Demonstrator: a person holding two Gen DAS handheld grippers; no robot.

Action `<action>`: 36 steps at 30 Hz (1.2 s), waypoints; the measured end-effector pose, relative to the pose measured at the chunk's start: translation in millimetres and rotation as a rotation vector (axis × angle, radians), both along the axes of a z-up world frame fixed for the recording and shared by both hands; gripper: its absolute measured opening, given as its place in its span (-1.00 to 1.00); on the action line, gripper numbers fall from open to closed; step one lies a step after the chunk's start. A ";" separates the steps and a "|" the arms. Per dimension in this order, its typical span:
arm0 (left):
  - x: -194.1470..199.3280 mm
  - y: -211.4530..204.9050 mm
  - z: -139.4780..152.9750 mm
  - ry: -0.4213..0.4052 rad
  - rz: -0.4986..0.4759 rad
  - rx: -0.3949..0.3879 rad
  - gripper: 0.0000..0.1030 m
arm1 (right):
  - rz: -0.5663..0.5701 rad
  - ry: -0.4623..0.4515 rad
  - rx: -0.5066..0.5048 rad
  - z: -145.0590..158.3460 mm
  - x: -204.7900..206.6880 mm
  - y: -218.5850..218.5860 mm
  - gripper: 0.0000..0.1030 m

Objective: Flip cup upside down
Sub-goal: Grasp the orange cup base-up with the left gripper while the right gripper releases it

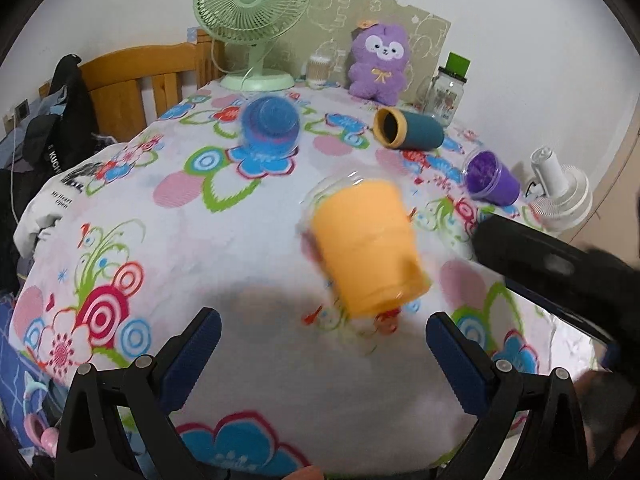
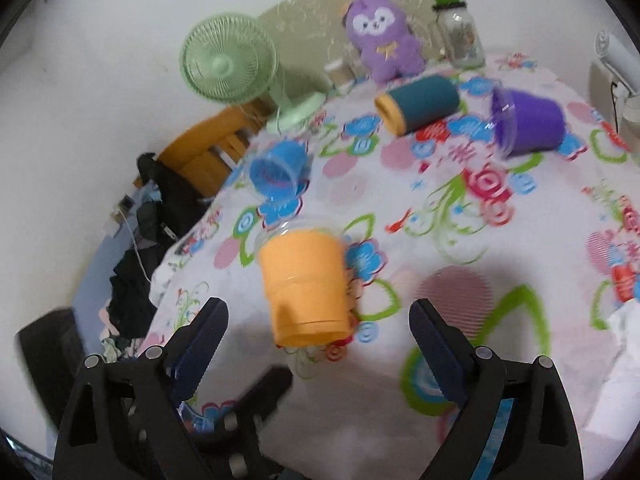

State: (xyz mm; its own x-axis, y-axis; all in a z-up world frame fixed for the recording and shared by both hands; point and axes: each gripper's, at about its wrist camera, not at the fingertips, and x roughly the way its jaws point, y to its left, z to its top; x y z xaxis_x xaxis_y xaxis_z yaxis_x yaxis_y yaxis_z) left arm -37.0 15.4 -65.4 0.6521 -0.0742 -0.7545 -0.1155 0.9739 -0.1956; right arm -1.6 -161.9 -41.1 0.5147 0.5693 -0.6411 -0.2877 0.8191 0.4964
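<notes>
Between the spread fingers of the left hand-held gripper (image 1: 323, 342) and of the right hand-held gripper (image 2: 318, 326), both released and empty, the orange cup (image 1: 366, 246) lies on its side on the flower-print table (image 1: 248, 264). It appears light, thin-walled and easily crushed; grip lightly across mid-body. Motion blur obscures its clear rim. Farther back lie a blue cup (image 1: 271, 127) and a purple cup (image 1: 493, 179).

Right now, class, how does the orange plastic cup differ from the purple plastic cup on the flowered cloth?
The orange plastic cup lies nearest both open claws; the purple plastic cup lies far back, to the right. The orange cup's rim points away from the cameras; the purple cup's rim faces left. Both lie tipped on their sides, neither flipped yet.
</notes>
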 end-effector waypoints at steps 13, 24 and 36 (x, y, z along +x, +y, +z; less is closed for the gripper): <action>39.6 -20.9 -12.3 0.031 -0.043 -0.058 0.64 | -0.125 0.010 0.091 -6.5 0.6 -82.1 0.88; 35.2 -22.8 0.7 0.014 -0.063 -0.010 0.10 | -0.103 0.021 0.121 -12.7 6.1 -78.4 0.88; 32.6 -7.3 22.6 -0.019 -0.044 -0.017 -0.13 | -0.053 0.002 0.121 -8.0 -0.5 -63.3 0.88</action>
State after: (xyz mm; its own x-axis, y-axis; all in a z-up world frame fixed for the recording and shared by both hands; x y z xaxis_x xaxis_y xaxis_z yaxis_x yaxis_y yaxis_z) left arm -4.4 8.1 -42.8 0.6625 -0.1153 -0.7401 -0.0691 0.9745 -0.2137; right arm -2.1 -225.2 -49.1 0.5450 0.6146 -0.5704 -0.2442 0.7671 0.5932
